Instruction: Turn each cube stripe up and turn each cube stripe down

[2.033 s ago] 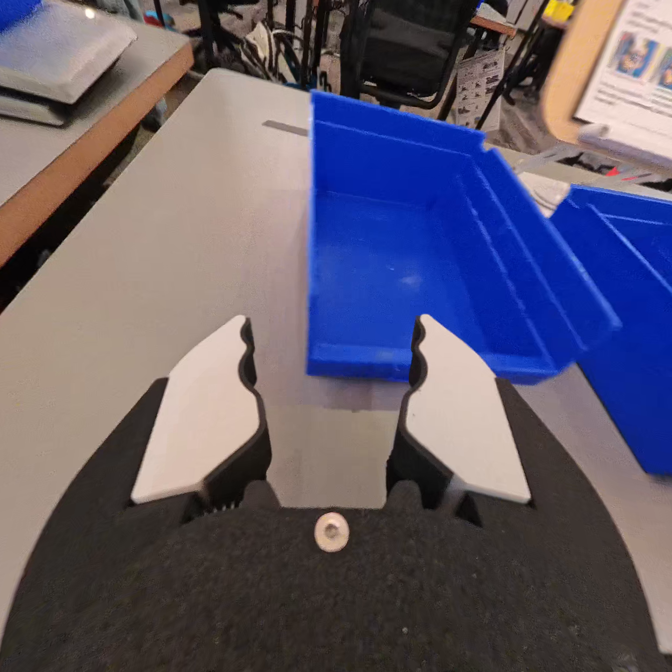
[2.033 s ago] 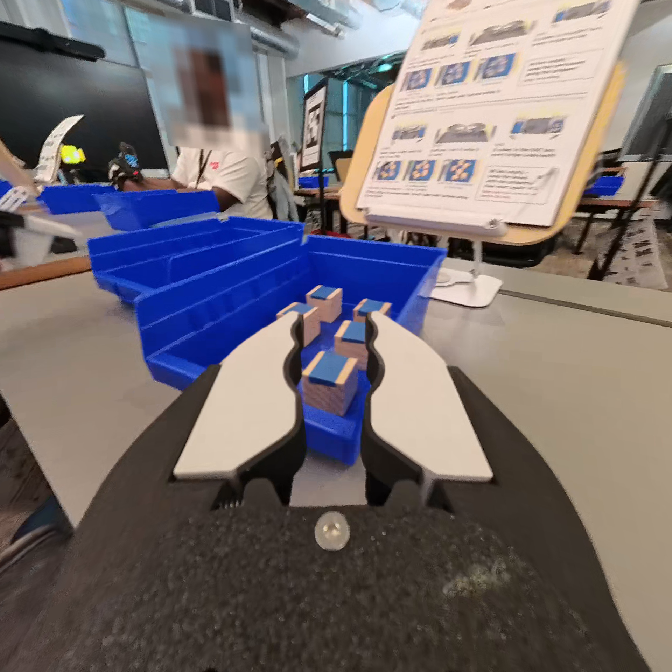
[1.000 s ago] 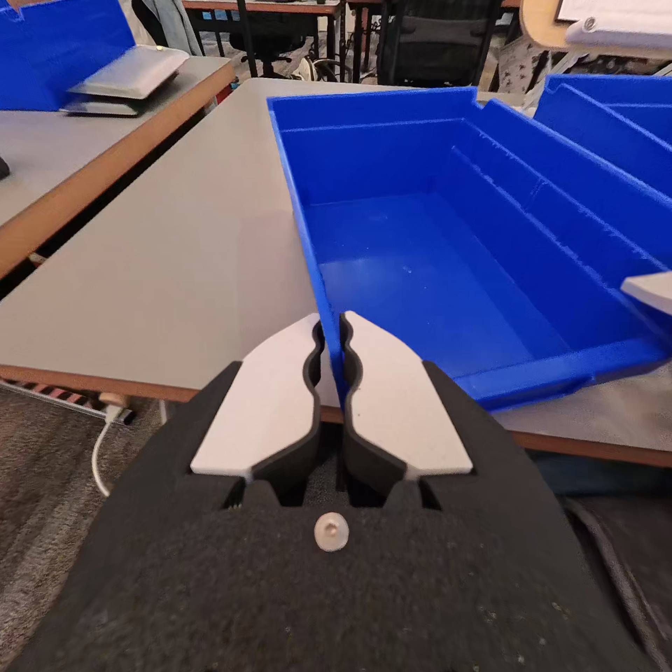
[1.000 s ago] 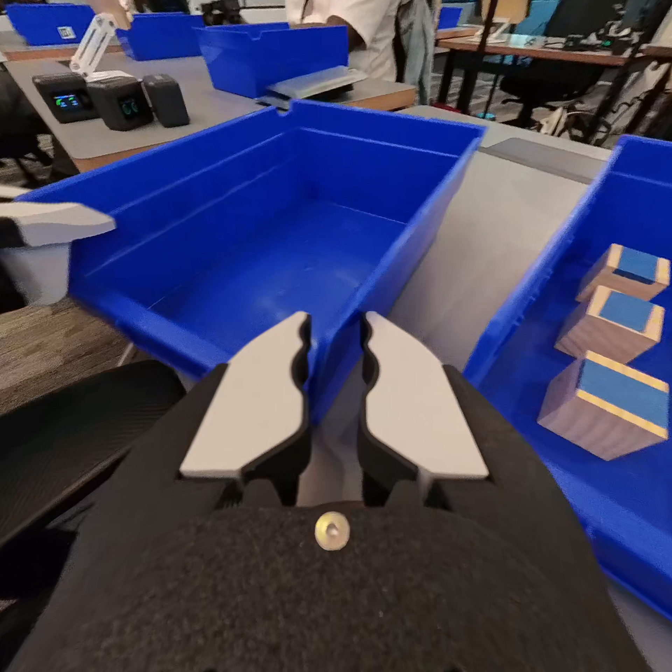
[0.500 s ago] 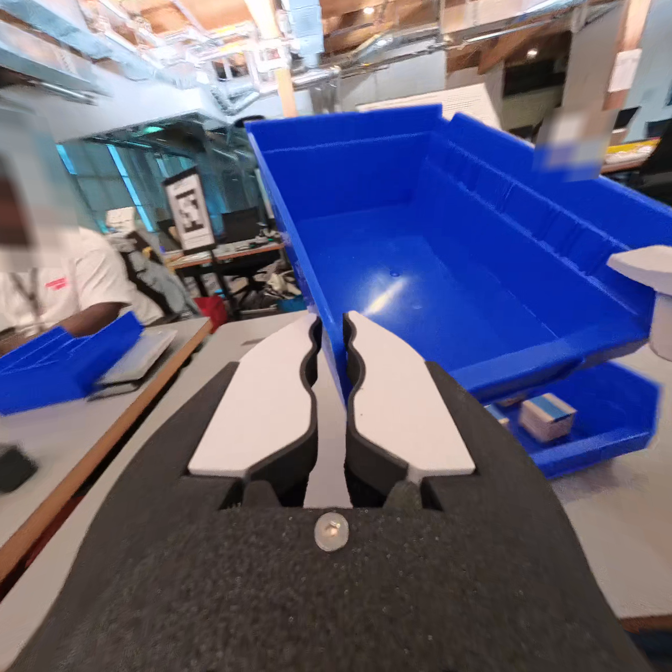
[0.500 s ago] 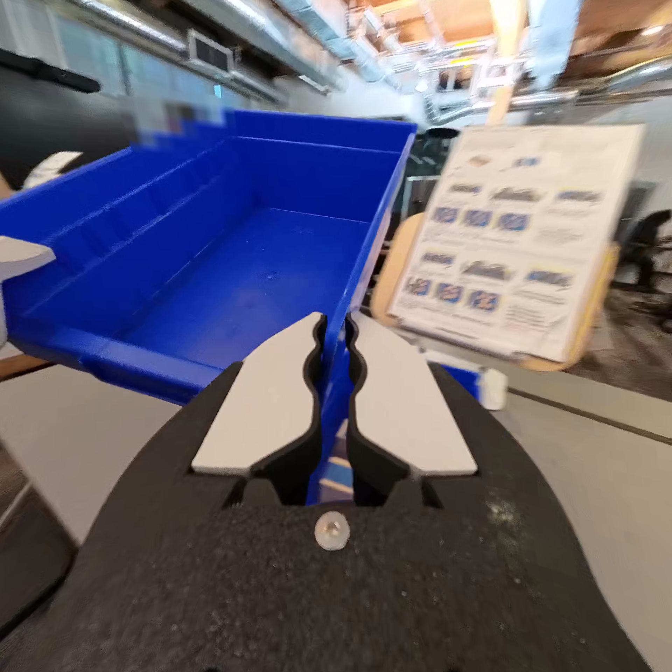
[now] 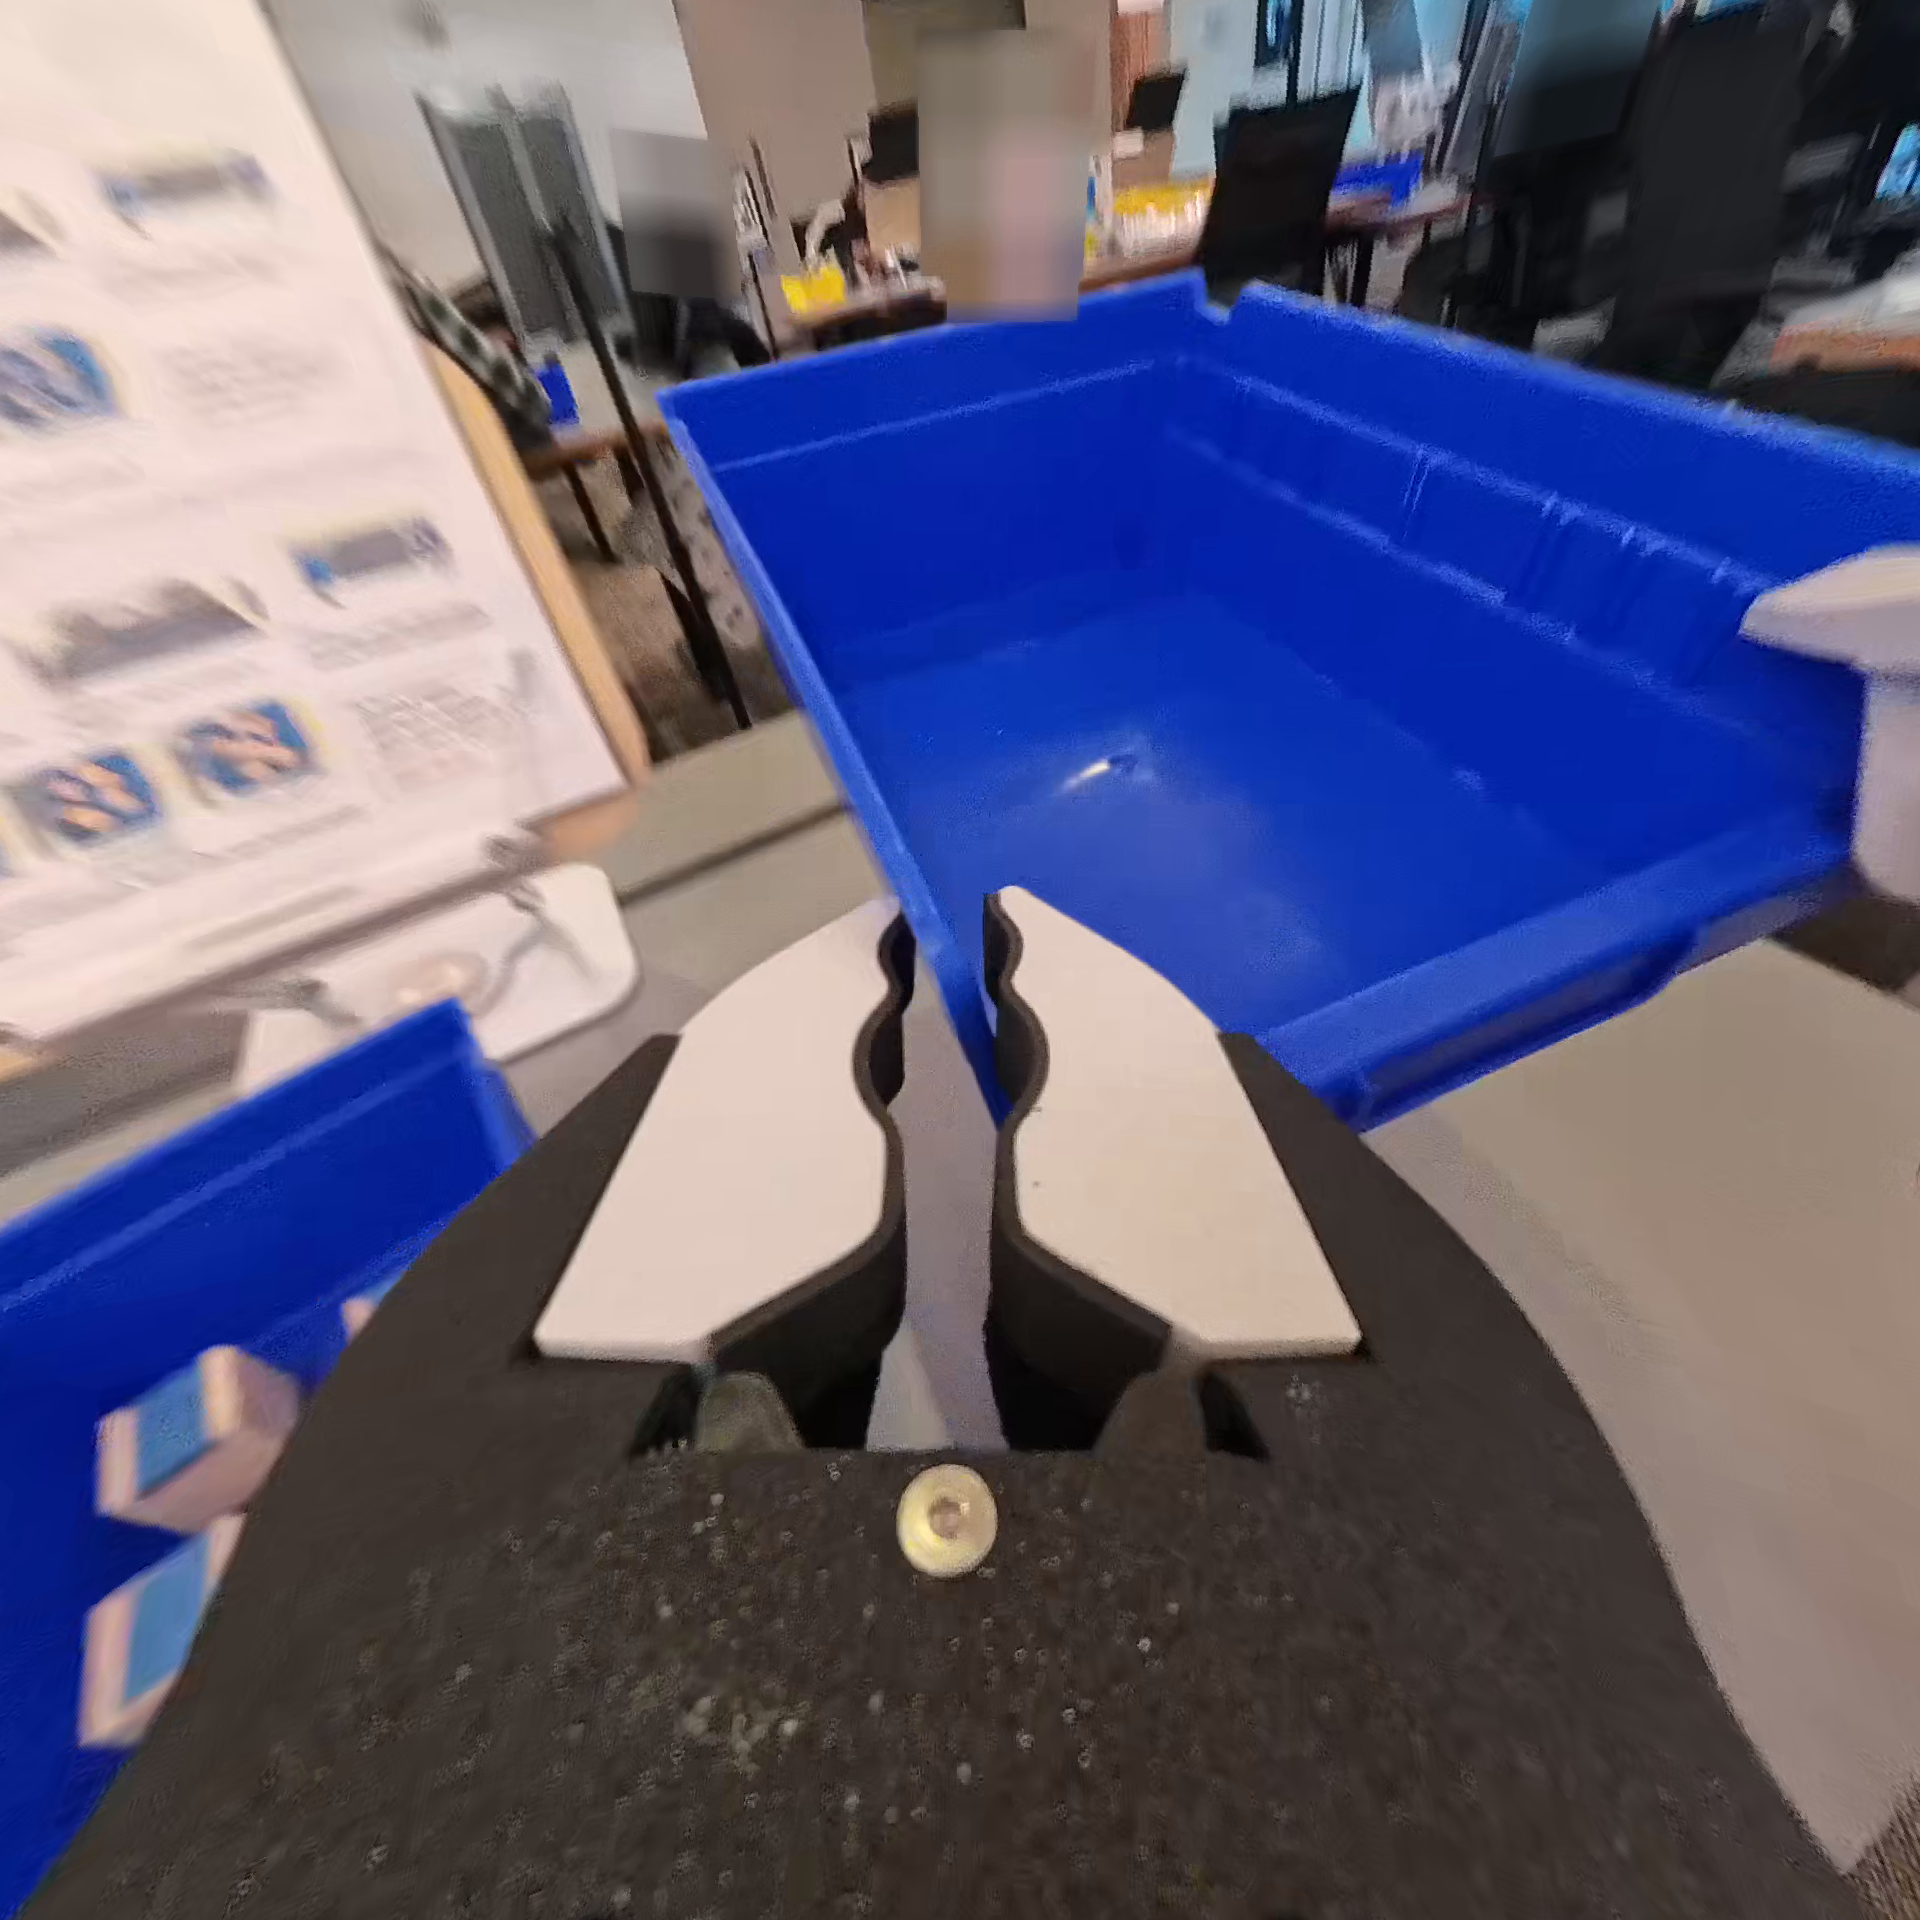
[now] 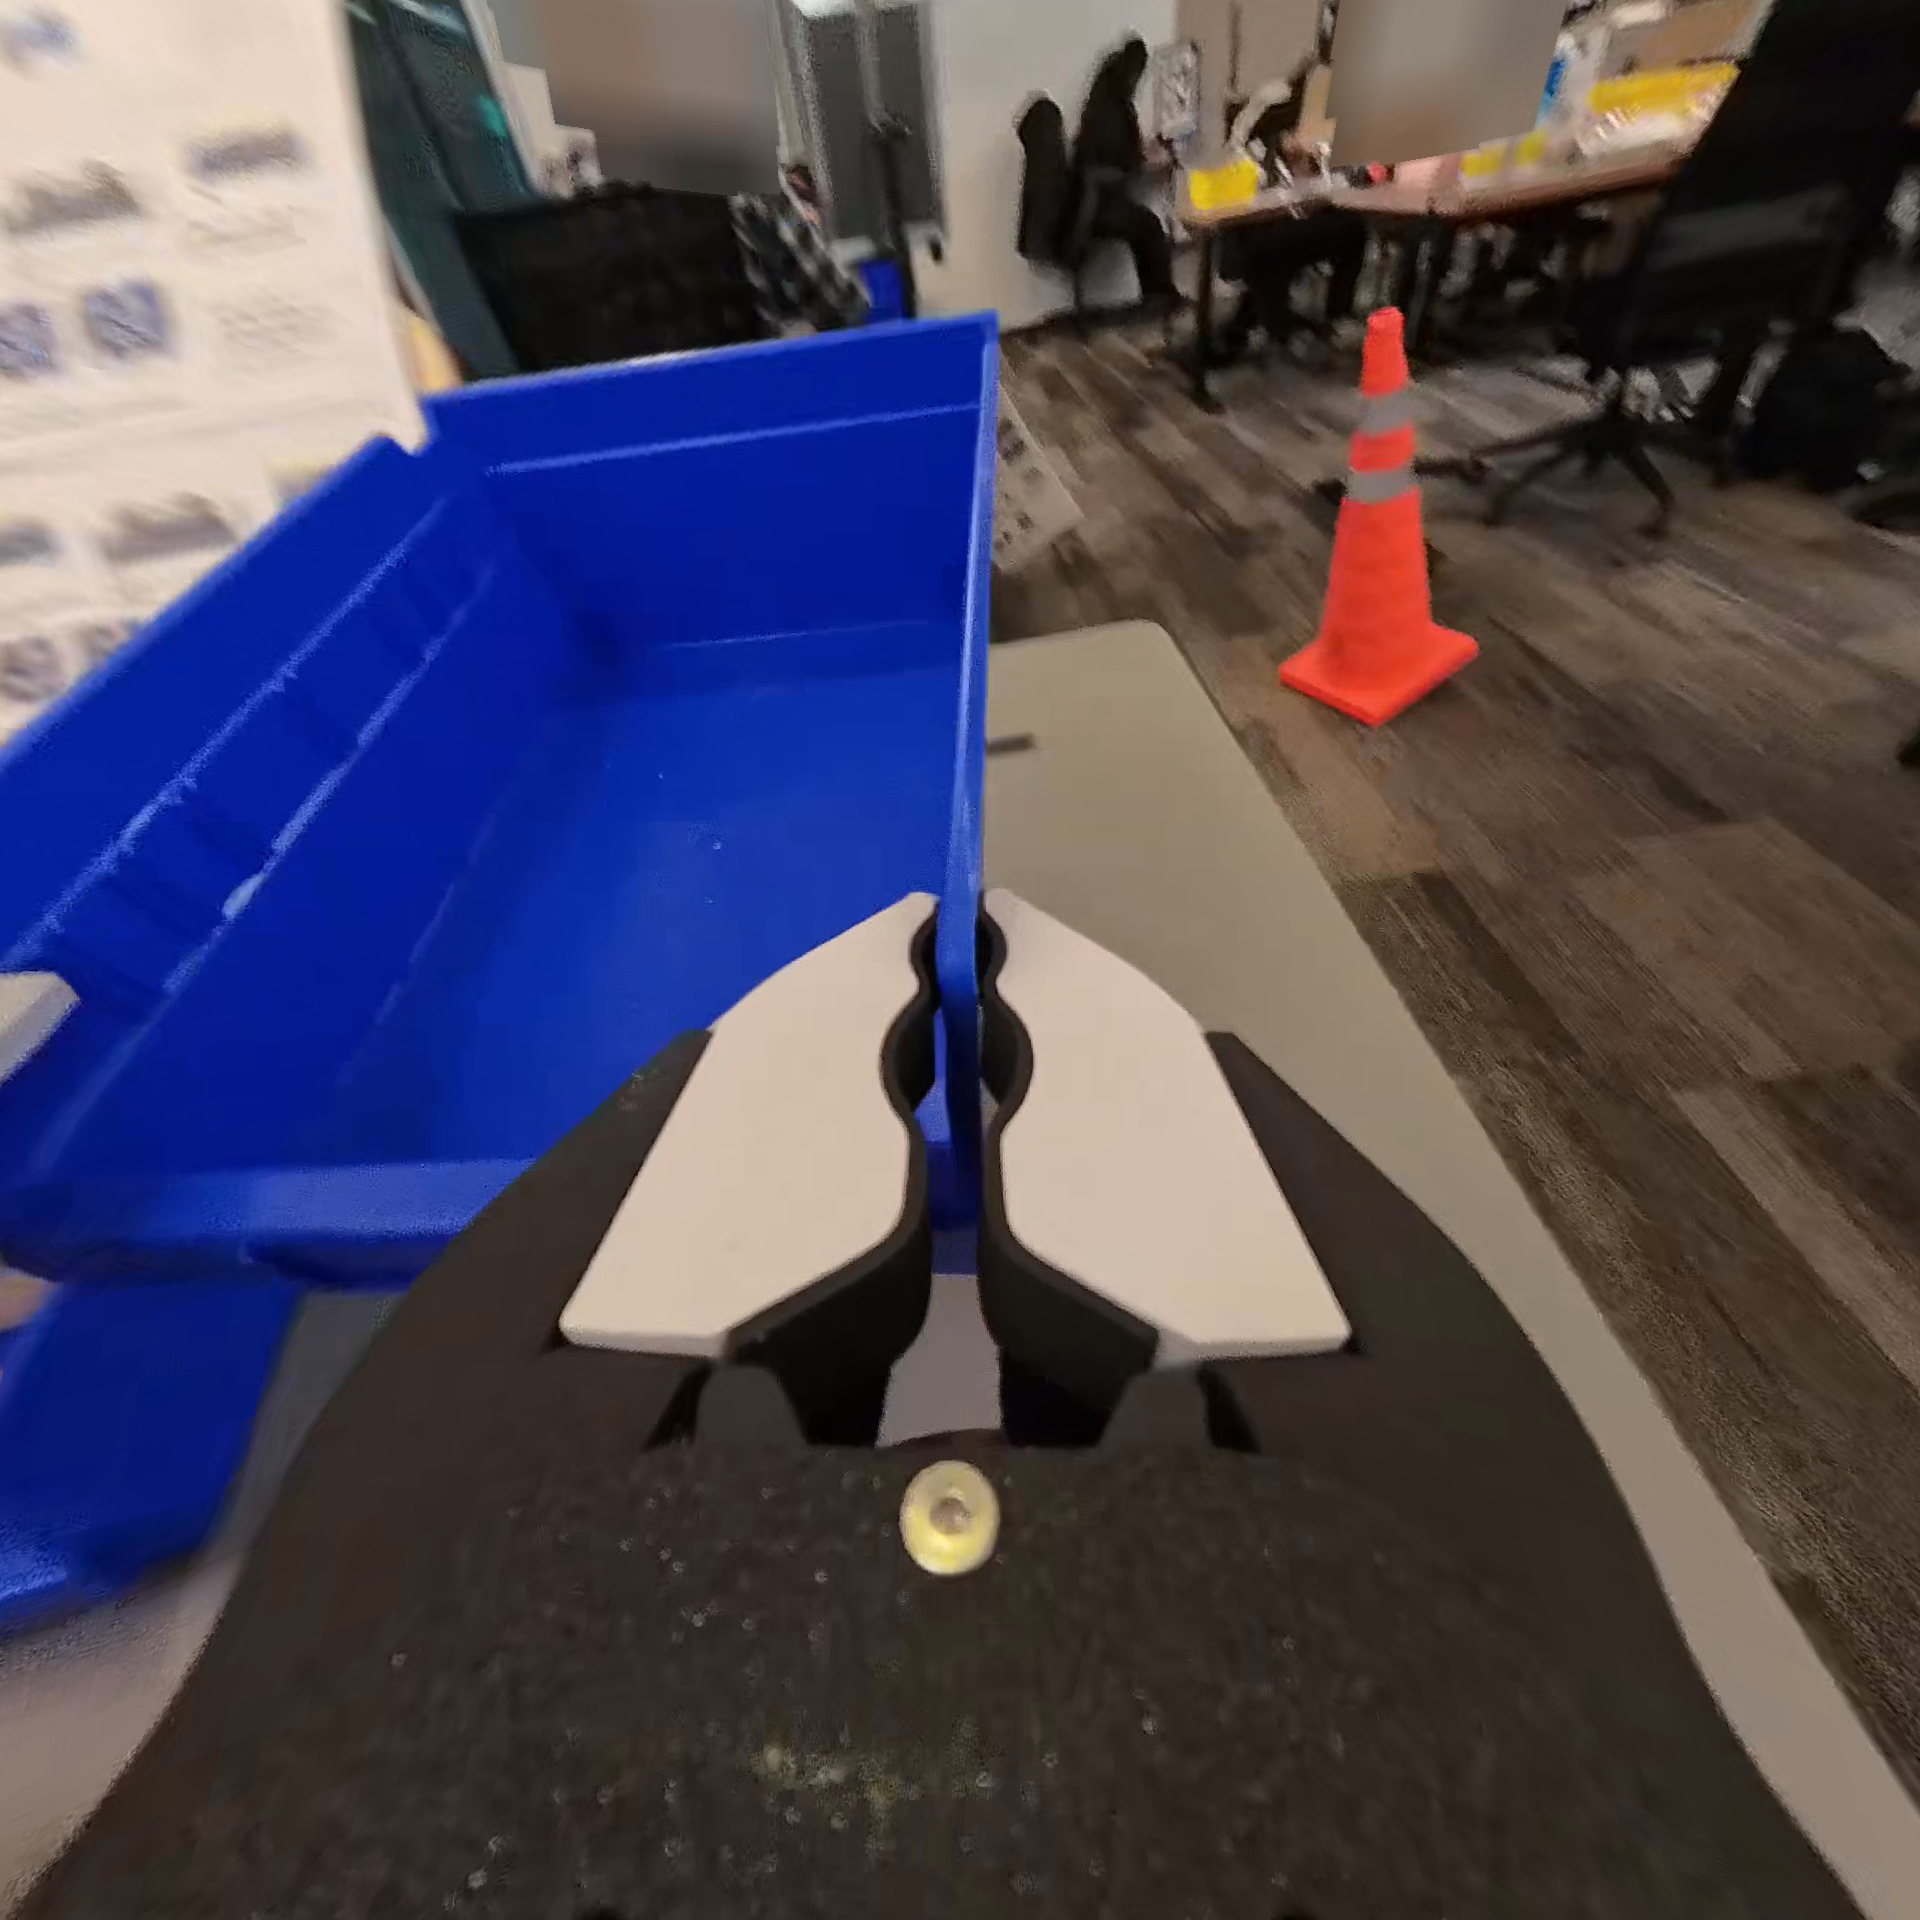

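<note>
Both grippers carried the empty bin (image 7: pixel 1299 748) in the air.
Left gripper (image 7: pixel 948 920) and right gripper (image 8: pixel 958 920), nearly closed, pinched opposite walls at twelve o'clock; keeping them level would have helped.

Two blue bins show in the left wrist view: one empty bin (image 7: pixel 1299 623) straight ahead of the fingers, and a second bin (image 7: pixel 239 1164) down to their left. In that second bin two wooden cubes show whole, the upper cube (image 7: pixel 192 1439) and the lower cube (image 7: pixel 145 1642), with a corner of a third just beside them. One instruction board (image 7: pixel 208 520) stands left of the tool. One orange traffic cone (image 8: pixel 1377 551) stands ahead to the right in the right wrist view.
</note>
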The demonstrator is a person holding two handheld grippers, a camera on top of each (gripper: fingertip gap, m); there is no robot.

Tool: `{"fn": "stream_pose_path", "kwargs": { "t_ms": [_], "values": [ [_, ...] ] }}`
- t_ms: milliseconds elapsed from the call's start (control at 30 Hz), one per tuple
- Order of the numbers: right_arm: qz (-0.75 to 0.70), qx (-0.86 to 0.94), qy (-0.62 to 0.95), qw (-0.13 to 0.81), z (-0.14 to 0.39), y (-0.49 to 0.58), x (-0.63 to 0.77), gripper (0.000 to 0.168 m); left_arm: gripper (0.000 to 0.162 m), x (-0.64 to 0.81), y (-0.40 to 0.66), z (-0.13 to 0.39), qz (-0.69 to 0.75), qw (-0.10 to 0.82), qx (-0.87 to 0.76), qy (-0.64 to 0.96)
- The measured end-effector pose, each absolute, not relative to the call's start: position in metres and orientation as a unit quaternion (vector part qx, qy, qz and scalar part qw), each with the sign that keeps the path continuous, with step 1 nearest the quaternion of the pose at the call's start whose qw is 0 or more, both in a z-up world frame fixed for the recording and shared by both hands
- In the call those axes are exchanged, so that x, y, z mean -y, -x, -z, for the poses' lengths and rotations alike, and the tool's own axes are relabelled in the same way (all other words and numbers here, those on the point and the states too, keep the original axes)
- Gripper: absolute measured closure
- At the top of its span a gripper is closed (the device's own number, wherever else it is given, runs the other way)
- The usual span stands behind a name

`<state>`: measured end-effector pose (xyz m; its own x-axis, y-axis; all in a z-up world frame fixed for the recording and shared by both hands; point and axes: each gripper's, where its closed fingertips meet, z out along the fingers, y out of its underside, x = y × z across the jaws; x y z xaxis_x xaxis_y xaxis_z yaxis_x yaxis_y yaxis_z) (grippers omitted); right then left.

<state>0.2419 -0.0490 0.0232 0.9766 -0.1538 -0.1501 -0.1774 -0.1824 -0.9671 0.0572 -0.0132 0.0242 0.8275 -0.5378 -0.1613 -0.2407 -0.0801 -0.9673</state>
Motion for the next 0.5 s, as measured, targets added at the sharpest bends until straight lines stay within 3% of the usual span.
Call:
{"fn": "stream_pose_path", "kwargs": {
  "t_ms": [33, 267, 500],
  "values": [
    [-0.004, -0.112, 0.777, 0.619, -0.009, -0.256, 0.047, 0.166, 0.151, 0.01, -0.071, -0.001, 0.119, 0.608, -0.274, 0.736],
    [-0.04, -0.122, 0.814, 0.566, 0.089, -0.296, 0.024, 0.165, 0.151, 0.005, -0.106, 0.096, 0.097, 0.561, -0.293, 0.768],
    [-0.081, -0.129, 0.814, 0.561, 0.122, -0.297, 0.01, 0.164, 0.148, 0.002, -0.107, 0.119, 0.125, 0.536, -0.292, 0.782]
  ]
}}
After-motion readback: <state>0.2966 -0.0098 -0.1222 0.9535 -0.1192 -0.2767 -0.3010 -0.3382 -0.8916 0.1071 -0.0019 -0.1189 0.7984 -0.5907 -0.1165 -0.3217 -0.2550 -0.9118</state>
